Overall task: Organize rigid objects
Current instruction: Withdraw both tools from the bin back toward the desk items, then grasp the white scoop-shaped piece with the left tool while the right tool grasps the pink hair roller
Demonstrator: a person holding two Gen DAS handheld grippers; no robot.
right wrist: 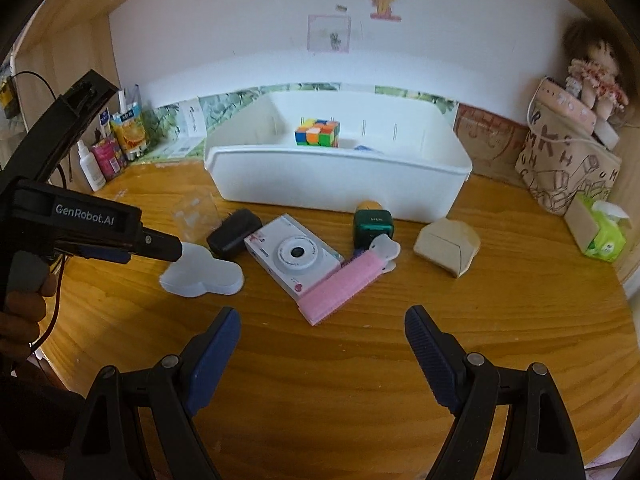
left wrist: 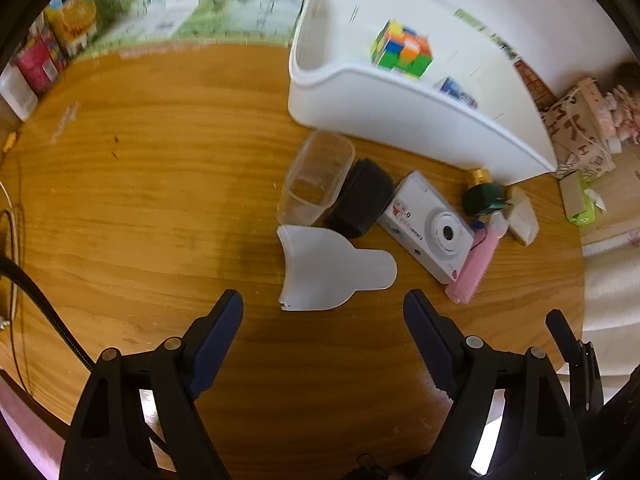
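Note:
A white bin point(left wrist: 400, 120) point(right wrist: 340, 184) stands at the back of the wooden table and holds a colour cube point(left wrist: 402, 50) point(right wrist: 318, 133). In front of it lie a white flat scoop-shaped piece point(left wrist: 332, 270) point(right wrist: 208, 274), a clear plastic cup point(left wrist: 316, 180), a black box point(left wrist: 362, 198) point(right wrist: 234, 234), a white toy camera point(left wrist: 428, 226) point(right wrist: 294, 256), a pink comb point(left wrist: 476, 264) point(right wrist: 342, 284), a green bottle point(left wrist: 482, 196) point(right wrist: 372, 226) and a beige box point(right wrist: 448, 246). My left gripper point(left wrist: 323, 312) is open just before the white piece. My right gripper point(right wrist: 322, 328) is open near the comb.
Cartons and bottles point(right wrist: 116, 144) stand at the back left by the wall. A printed bag with a doll point(right wrist: 568, 152) and a green tissue pack point(right wrist: 604, 236) stand at the right. The table's round edge point(right wrist: 624, 292) runs at the right.

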